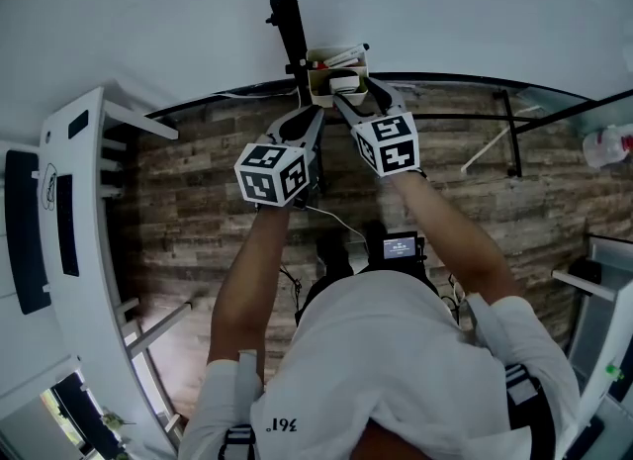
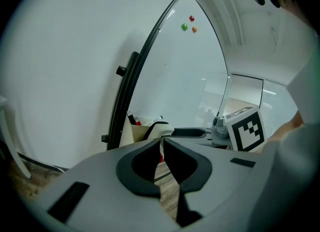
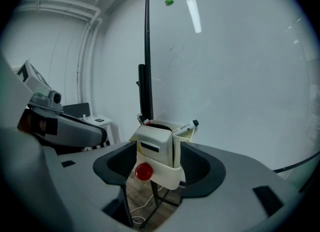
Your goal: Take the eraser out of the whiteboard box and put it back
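R claw is pinching the eraser by its sides, right at the mouth of the box. I can't tell if its base is clear of the rim. L claw is pressed together and empty, just beside the box. Risks as I see them: the plastic sides look slick, so w/ a light squeeze the eraser could slip and drop to the floor. A marker sticks out of the box, so going back in at a tilt could snag it or the rim and knock the box off the board. L claw is close enough to bump things too.
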The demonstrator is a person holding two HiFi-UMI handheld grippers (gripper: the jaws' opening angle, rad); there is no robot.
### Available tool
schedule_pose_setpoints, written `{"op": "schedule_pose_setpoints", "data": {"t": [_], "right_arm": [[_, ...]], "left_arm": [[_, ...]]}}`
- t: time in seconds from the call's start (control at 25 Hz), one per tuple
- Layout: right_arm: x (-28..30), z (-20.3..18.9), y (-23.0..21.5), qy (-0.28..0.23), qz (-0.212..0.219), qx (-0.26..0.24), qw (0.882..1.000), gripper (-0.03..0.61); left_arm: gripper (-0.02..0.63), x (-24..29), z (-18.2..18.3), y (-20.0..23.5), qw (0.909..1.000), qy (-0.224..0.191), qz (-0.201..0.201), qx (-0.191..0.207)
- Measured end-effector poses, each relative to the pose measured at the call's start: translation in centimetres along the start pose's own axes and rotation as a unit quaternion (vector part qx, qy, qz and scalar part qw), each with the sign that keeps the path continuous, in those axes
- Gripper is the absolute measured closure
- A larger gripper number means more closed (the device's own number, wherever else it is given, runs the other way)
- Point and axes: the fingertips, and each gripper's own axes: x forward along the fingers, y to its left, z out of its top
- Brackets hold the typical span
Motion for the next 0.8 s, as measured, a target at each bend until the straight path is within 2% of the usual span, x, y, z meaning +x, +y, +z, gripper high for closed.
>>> {"op": "schedule_pose_setpoints", "data": {"t": [0.8], "right_arm": [[-3.9,1.5,-0.1,-0.024,0.011,-0.010,1.000,0.314]], "left_arm": [[0.603,-0.8,1.1,-2.3,0.9998,-0.016,0.006,0.003]]}}
